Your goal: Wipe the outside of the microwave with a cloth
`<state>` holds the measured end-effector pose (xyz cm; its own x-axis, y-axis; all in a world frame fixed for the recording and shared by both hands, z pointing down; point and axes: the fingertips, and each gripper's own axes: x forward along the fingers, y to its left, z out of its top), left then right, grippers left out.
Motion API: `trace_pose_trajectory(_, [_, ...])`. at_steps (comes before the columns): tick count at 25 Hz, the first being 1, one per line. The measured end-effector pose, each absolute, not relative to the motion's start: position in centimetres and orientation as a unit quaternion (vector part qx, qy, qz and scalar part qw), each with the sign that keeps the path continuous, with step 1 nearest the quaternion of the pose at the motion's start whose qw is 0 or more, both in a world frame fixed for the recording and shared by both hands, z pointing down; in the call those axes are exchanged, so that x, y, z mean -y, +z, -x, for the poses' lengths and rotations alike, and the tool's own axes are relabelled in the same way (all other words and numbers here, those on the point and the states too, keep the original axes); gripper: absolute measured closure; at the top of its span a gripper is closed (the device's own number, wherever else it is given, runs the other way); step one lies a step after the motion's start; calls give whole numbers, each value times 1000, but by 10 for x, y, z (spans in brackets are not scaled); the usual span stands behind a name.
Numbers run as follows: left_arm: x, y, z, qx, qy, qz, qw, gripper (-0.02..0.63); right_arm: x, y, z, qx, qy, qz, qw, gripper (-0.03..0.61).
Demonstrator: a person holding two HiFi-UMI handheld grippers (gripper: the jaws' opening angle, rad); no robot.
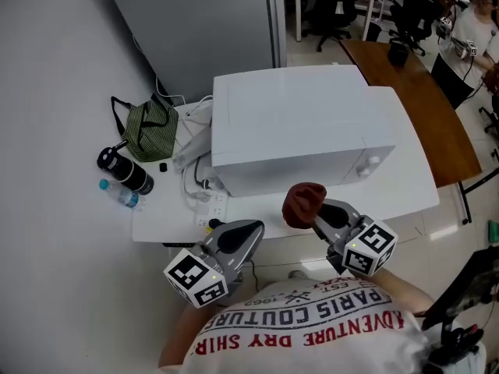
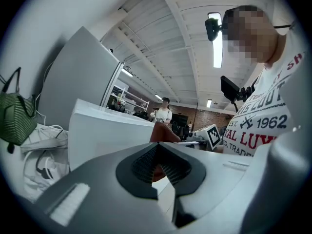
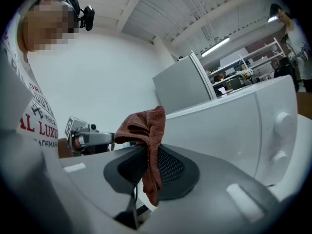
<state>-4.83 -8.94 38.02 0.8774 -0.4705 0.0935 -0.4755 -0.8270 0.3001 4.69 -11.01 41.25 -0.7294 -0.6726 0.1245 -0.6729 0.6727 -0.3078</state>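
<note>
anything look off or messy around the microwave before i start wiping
Nothing spilled or damaged. The only untidy spot is a tangle of white cables between the microwave and the green bag. The cloth hangs bunched in the right gripper.

1. Microwave (image 1: 300,127): plain white all over.
2. Cloth (image 1: 302,203), right at the microwave's front: rusty red-brown.
3. Bag (image 1: 150,128), left of the microwave: green, thin dark stripes, black handles.
4. Flask (image 1: 125,170), also left of the microwave: black.
5. Table (image 1: 425,100) behind the microwave: brown.
</note>
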Motion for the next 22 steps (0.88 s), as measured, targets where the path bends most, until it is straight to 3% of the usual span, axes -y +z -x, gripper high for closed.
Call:
trace_pose_trajectory(11, [68,381,147,350,-12,-922,165,607,149,398,62,941,128,-313,-15,537])
trace_pose_trajectory(22, [50,387,184,402,-24,-897,181,607,197,421,111,937,45,-344,39,537])
